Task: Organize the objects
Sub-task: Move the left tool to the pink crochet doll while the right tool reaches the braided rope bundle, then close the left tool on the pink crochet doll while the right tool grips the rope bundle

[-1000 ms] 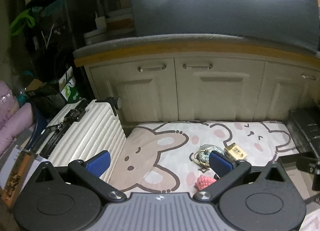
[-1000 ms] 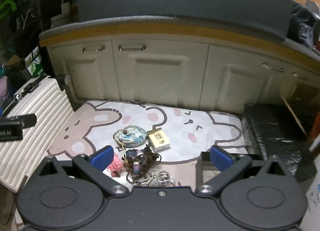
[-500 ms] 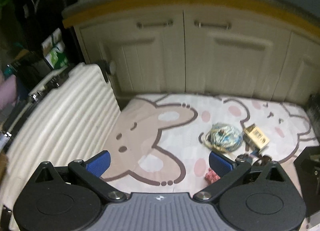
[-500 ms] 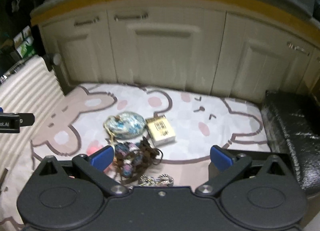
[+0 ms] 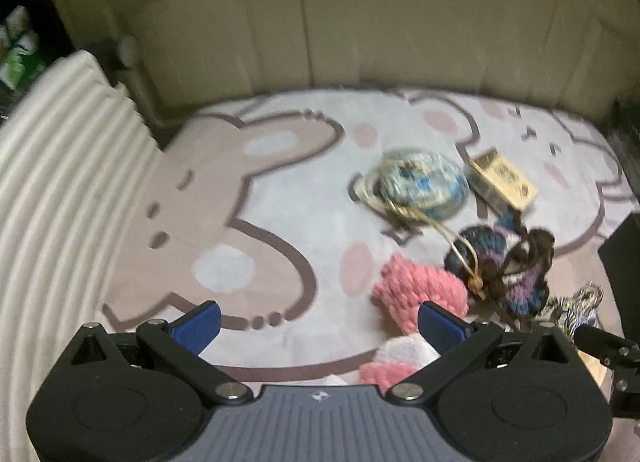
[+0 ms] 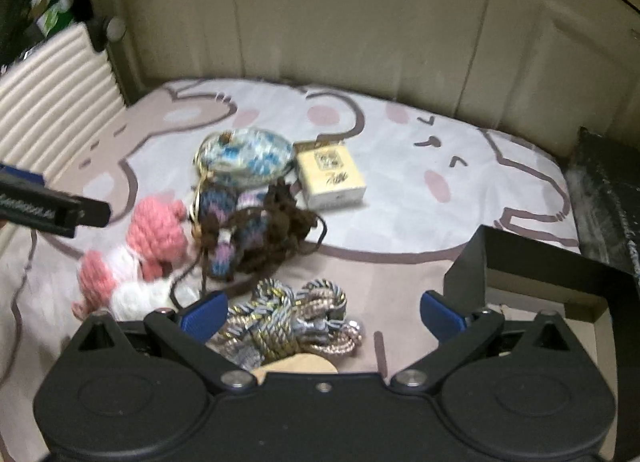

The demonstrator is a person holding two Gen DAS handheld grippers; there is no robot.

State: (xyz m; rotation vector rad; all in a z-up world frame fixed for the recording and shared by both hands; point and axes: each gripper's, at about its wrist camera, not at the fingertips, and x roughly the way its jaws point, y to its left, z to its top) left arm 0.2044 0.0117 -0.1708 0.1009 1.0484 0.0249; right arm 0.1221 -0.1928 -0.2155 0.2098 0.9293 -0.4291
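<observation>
Small items lie clustered on a bunny-print mat [image 5: 280,198] [image 6: 400,190]: a pink and white crochet toy [image 5: 416,294] [image 6: 156,234], a blue-purple and brown yarn piece [image 5: 504,262] [image 6: 248,234], a blue-white round pouch [image 5: 424,182] [image 6: 248,156], a cream box [image 5: 502,180] [image 6: 330,176] and a gold-silver knotted cord [image 6: 288,318] [image 5: 580,306]. My left gripper [image 5: 320,322] is open, low over the mat, its right finger beside the pink toy. My right gripper [image 6: 322,312] is open, just above the knotted cord.
A white ribbed suitcase [image 5: 52,190] [image 6: 48,94] lies along the mat's left edge. Cream cabinet doors [image 5: 360,22] [image 6: 360,22] stand behind the mat. A black open box [image 6: 552,286] [image 5: 624,254] sits at the right, with a dark object [image 6: 608,198] beyond it.
Both grippers have tilted down and moved forward toward the pile of items. The items now look larger and closer. Both stay open.
</observation>
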